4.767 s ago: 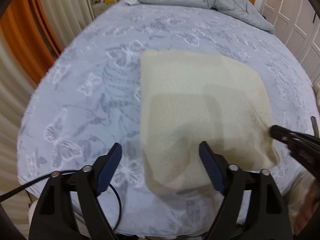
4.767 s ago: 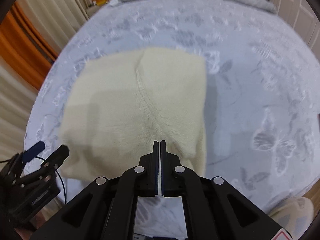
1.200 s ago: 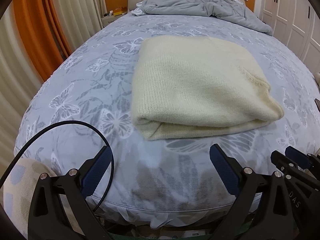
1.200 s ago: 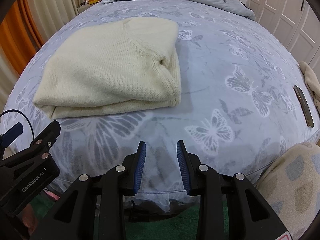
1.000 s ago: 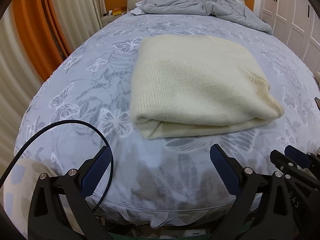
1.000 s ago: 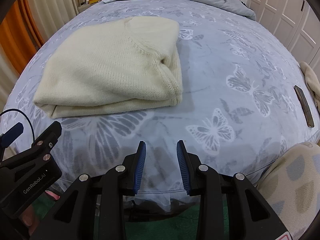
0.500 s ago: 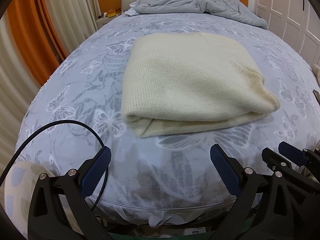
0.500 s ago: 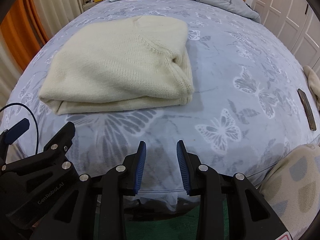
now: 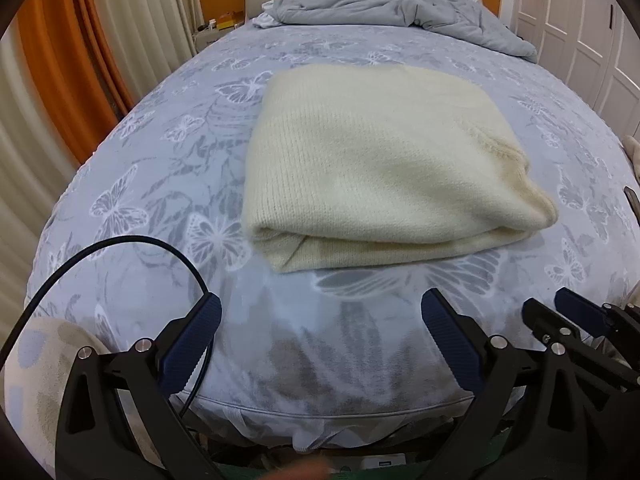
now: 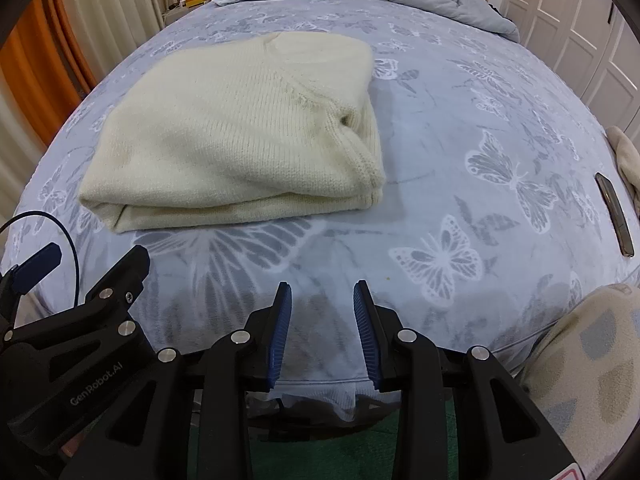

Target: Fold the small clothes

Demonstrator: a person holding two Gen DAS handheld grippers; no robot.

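Our left claw point(image 9: 318, 330) hangs with its blue pads spread wide and nothing between them, and our right claw point(image 10: 322, 320) stands partly apart, equally empty; both sit off the foot edge of the butterfly-printed grey-blue bed sheet point(image 9: 160, 184). That is the change: a few seconds back the right claw was pinched shut low over the cream knitted sweater point(image 9: 380, 168) and the left hovered right above it, whereas now both have let go and drawn back past the bed's edge, and in the last second they have kept still. We judge from this that the folding of this garment is finished. The sweater lies as a flat folded rectangle near the foot of the bed, well apart from the crumpled grey duvet point(image 9: 392, 8) at the head. Its long axis runs across the bed, roughly parallel to the foot edge; the stacked layers face us, and the collar end points toward the dark slim phone point(image 10: 614, 214).
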